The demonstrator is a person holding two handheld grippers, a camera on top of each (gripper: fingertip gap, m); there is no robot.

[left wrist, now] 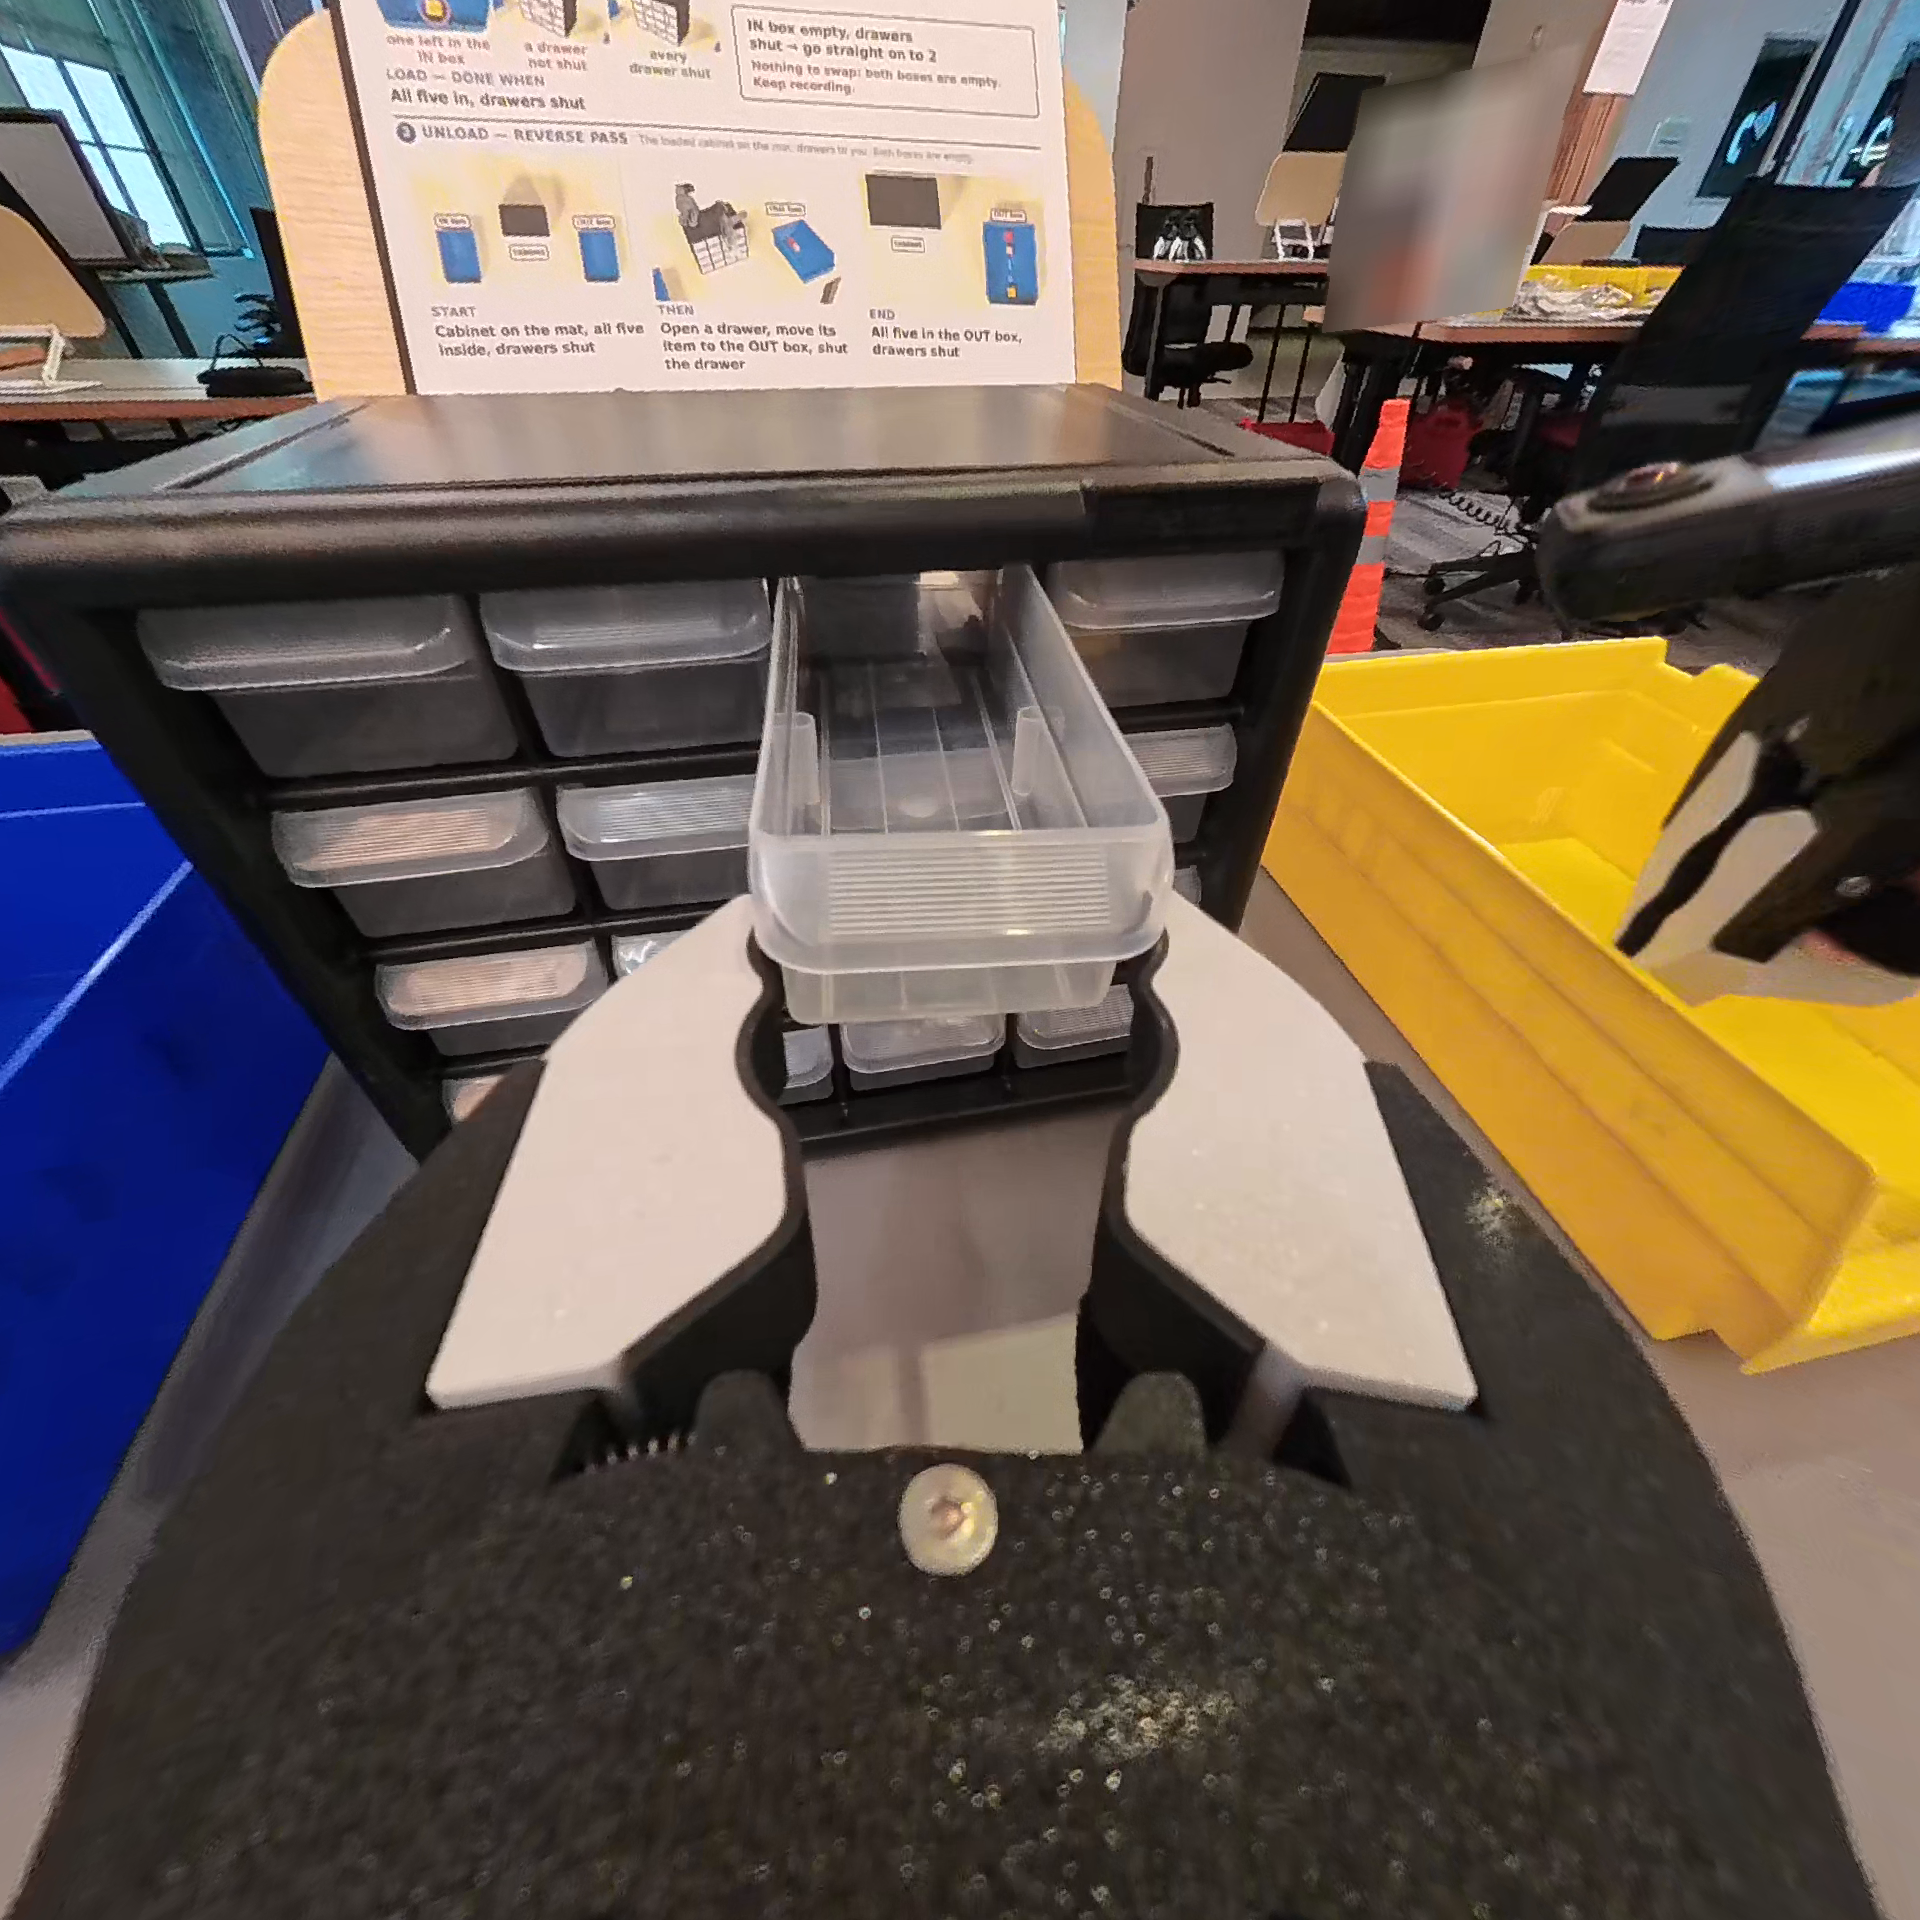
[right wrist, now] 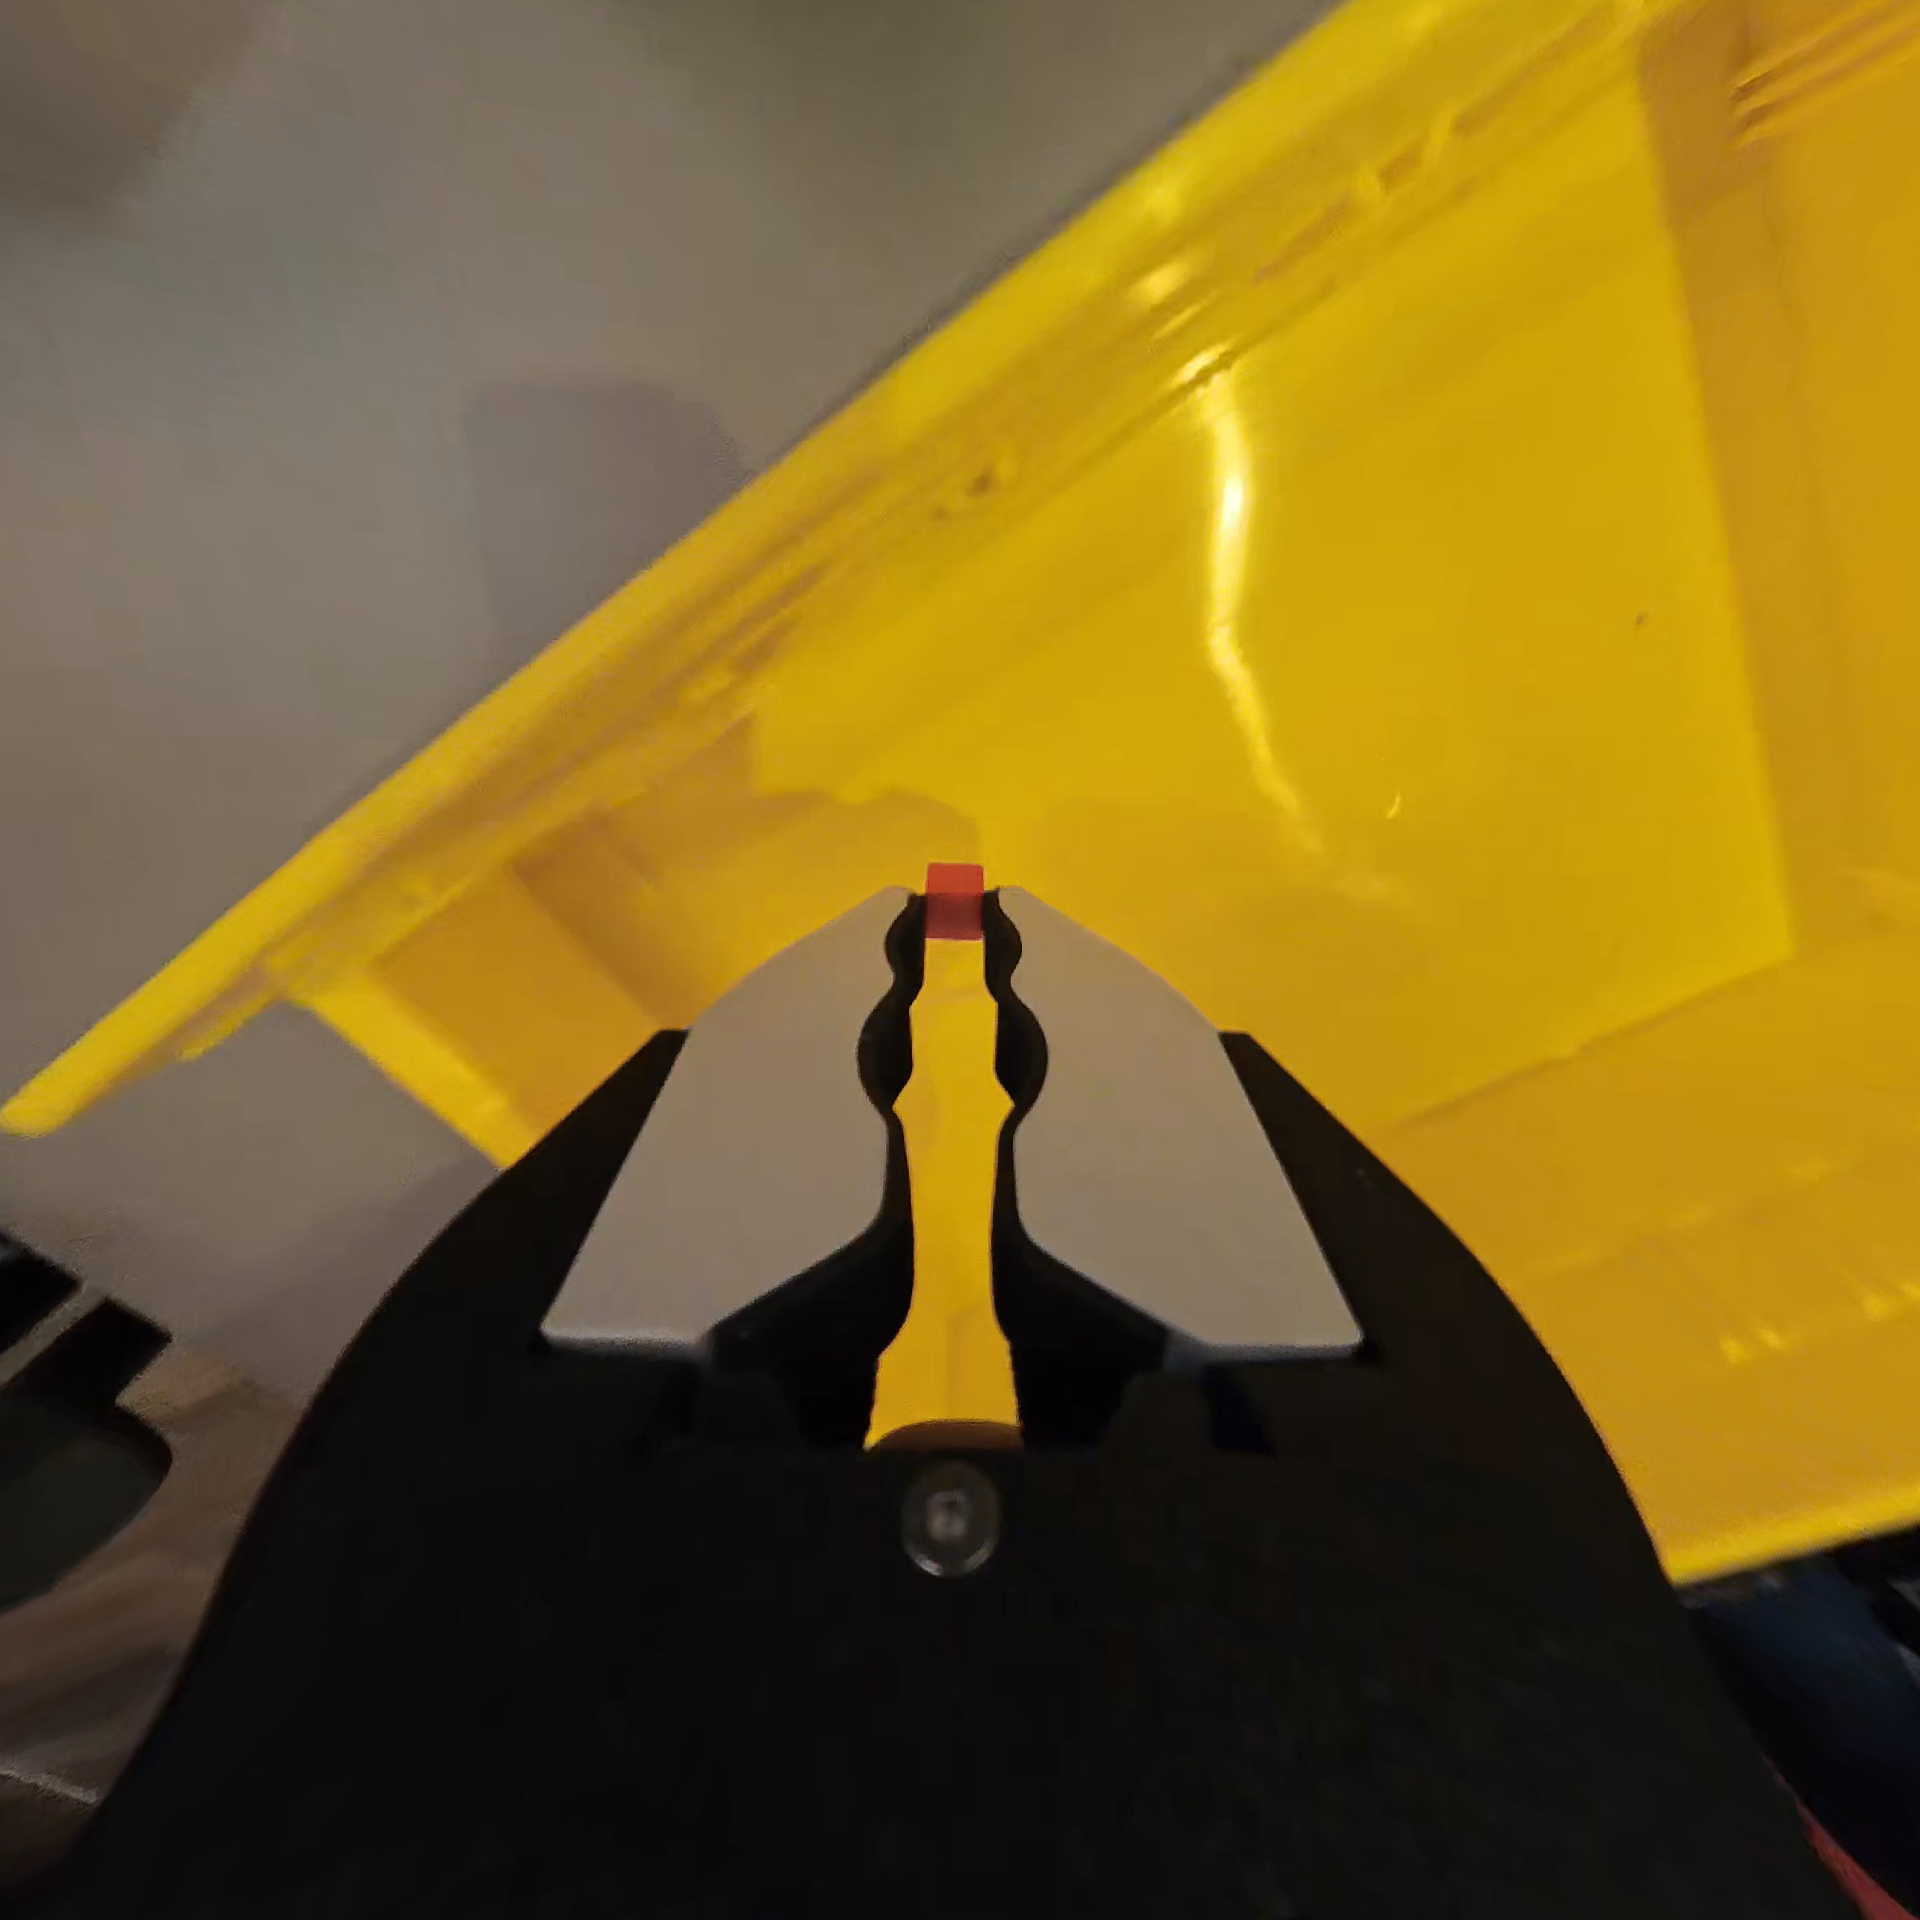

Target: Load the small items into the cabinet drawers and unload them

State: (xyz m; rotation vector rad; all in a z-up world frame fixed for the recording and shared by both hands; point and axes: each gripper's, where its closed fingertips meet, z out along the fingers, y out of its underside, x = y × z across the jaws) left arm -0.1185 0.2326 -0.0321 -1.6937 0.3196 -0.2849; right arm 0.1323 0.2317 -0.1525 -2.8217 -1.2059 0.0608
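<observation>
Standing on the grey table (left wrist: pixel 1351 997), the black cabinet (left wrist: pixel 665 499) of clear drawers fills the left wrist view, a blue bin (left wrist: pixel 114 1122) to its left, a yellow bin (left wrist: pixel 1507 935) to its right, and an instruction sheet (left wrist: pixel 727 208) propped behind it. One clear drawer (left wrist: pixel 956 810) in the top row is pulled well out and looks empty. The left gripper (left wrist: pixel 958 956) has its jaws spread wide around that drawer's front lip, fingertips on either side of it; real contact cannot be judged. The right gripper (right wrist: pixel 954 904) hangs over the yellow bin's inside, jaws drawn narrow and pinching a small red block (right wrist: pixel 954 902) at the very tips.
</observation>
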